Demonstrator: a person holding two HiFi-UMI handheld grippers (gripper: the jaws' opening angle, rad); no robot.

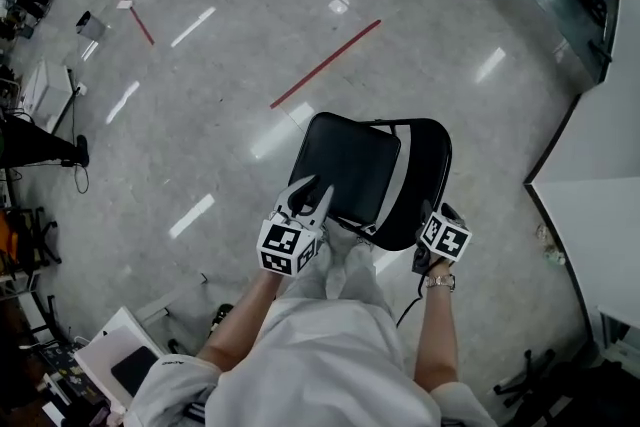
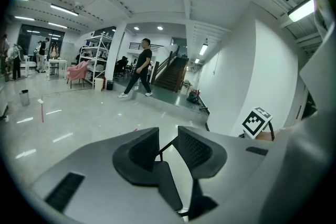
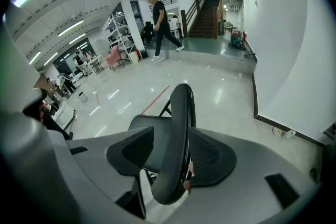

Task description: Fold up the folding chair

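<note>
Head view: at the folding chair's (image 1: 372, 177) near edge, the left hand-held gripper (image 1: 308, 200) holds its jaws slightly apart over the seat (image 1: 345, 160) corner. The right hand-held gripper (image 1: 438, 215) is spread wide around the backrest (image 3: 181, 113), not pinching it. The chair stands open on the floor (image 1: 230, 85); beyond it lies a red tape line (image 1: 325, 63).

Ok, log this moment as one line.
step: fold not begun | folding chair: unfolded | left gripper: open, empty, at seat edge | right gripper: open, straddling backrest
</note>
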